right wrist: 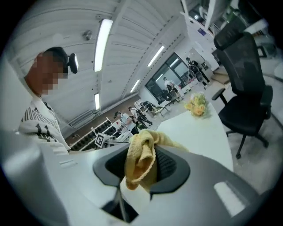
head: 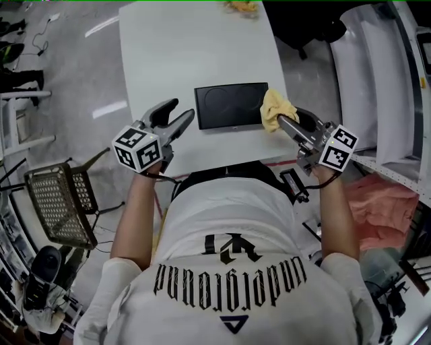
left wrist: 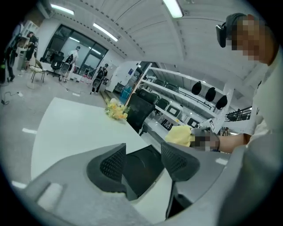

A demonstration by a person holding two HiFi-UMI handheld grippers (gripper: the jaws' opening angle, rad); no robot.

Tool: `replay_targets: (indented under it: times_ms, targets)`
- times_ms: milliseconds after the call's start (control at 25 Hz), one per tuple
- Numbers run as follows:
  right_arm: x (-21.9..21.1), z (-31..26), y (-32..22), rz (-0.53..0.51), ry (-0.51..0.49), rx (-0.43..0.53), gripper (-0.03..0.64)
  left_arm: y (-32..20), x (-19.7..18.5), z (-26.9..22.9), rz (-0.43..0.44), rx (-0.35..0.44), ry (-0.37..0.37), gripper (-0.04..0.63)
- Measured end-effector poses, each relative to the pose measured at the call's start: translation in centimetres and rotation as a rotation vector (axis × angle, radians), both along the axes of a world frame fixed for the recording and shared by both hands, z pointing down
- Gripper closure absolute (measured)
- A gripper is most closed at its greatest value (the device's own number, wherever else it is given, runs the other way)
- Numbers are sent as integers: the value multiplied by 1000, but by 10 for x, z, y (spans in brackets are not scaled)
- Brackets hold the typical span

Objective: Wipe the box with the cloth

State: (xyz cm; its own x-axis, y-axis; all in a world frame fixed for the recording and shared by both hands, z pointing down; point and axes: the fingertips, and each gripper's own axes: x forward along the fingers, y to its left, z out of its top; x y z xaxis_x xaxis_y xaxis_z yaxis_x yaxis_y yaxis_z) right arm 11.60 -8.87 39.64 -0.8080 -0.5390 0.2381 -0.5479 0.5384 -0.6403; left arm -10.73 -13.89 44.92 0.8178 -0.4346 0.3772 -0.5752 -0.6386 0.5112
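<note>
A flat black box [head: 231, 105] lies on the white table [head: 188, 47] near its front edge. My right gripper [head: 286, 124] is shut on a yellow cloth [head: 276, 108], which hangs bunched at the box's right end. The right gripper view shows the cloth [right wrist: 140, 160] pinched between the jaws. My left gripper [head: 176, 114] stands open just left of the box with nothing in it. Seen from the left gripper view, the box [left wrist: 142, 167] lies past the parted fingers [left wrist: 112, 164], and the cloth [left wrist: 179, 135] shows farther off.
A yellow bunch of flowers [head: 244, 7] lies at the table's far edge. A mesh chair [head: 60, 202] stands at the left on the floor. White shelving [head: 387, 81] runs along the right. A black office chair [right wrist: 241, 84] stands beside the table.
</note>
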Motion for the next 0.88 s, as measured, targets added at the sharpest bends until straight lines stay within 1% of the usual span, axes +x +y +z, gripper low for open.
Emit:
replay_targets:
  times_ms: [280, 400, 560, 680, 880]
  targets:
    - [-20, -84, -3, 86, 193, 281, 492, 9, -2, -94, -10, 207, 35, 386]
    - [-31, -114, 3, 110, 262, 372, 492, 17, 0, -132, -16, 279, 52, 408]
    - [-44, -145, 7, 124, 344, 465, 492, 23, 0, -178, -28, 368, 80, 452]
    - [-51, -162, 12, 128, 384, 516, 492, 28, -1, -202, -36, 430, 87, 509]
    - [-54, -188, 21, 138, 426, 575, 493, 34, -2, -237, -66, 473, 82, 588]
